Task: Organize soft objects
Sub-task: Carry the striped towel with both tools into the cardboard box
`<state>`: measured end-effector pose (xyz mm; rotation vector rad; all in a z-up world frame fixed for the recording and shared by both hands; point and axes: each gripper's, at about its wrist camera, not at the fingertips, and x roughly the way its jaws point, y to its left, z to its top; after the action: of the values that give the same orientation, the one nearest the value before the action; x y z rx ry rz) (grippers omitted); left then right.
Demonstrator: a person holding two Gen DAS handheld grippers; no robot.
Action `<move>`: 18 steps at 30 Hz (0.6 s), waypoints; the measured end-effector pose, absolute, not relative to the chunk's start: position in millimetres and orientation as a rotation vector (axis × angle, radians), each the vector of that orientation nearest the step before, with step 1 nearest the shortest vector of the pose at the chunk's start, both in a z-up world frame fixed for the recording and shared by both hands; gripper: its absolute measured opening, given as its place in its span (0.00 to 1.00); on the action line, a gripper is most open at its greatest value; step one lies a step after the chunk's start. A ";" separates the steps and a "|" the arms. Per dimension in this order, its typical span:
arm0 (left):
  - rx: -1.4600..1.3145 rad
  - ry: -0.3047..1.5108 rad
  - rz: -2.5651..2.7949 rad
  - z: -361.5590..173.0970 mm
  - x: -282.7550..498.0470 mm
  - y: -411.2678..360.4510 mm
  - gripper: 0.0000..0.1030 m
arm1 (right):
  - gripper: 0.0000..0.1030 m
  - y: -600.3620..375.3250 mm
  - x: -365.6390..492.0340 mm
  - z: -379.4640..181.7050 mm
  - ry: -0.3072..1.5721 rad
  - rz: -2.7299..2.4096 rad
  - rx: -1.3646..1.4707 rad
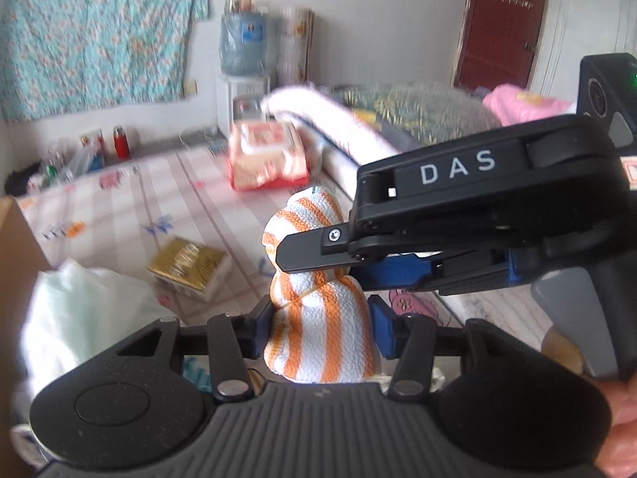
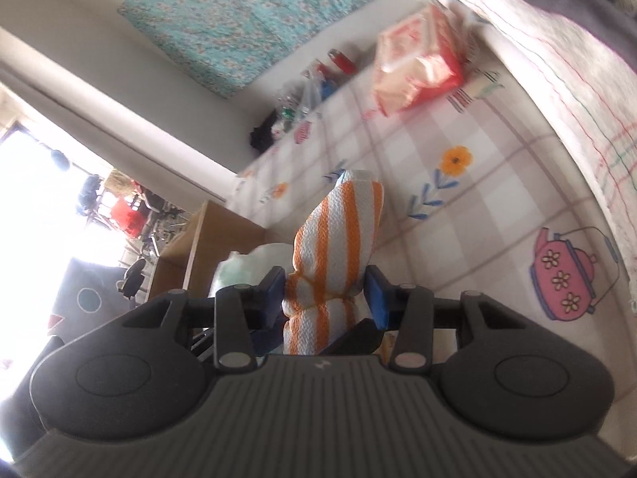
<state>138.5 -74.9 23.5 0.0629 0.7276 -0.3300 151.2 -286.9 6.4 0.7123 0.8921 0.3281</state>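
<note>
Gripping striped towel (image 1: 318,318), both tools.

Daylit, bright, soft shadows. Right wrist view: window (image 2: 47,199) at left edge blown out white. Strong fisheye bend, dark vignette in corners. Far background motion-blurred in both views; striped towel (image 1: 318,318) up close stays sharp.

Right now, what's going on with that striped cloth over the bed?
A person holds a gripper in each hand, and both are clamped on the orange-and-white striped cloth. The left gripper pinches its lower part; the right gripper grips it higher up, coming in from the side. The cloth is held above the checked bedsheet, bunched between the two.
</note>
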 end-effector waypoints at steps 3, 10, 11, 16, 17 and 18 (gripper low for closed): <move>0.050 0.685 -0.313 37.6 124.4 -60.2 0.50 | 0.41 -270.7 144.3 25.3 0.865 0.367 0.691; 0.026 0.606 -0.226 63.3 95.5 -16.9 0.50 | 0.41 -216.4 138.4 59.3 0.839 0.488 0.644; 0.025 0.597 -0.210 66.0 91.7 -10.0 0.50 | 0.41 -206.2 139.0 63.3 0.841 0.510 0.636; -0.004 0.556 -0.095 77.7 73.5 29.4 0.50 | 0.42 -148.1 141.7 80.9 0.858 0.630 0.591; -0.010 0.550 -0.066 79.8 69.9 37.8 0.50 | 0.42 -134.3 142.2 83.6 0.865 0.659 0.580; -0.017 0.545 -0.036 81.2 65.3 47.4 0.50 | 0.42 -119.4 143.2 85.2 0.875 0.687 0.571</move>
<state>65.3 47.4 81.2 -0.0169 0.5452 -0.0358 143.2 -119.4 85.2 0.5713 0.8748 0.6870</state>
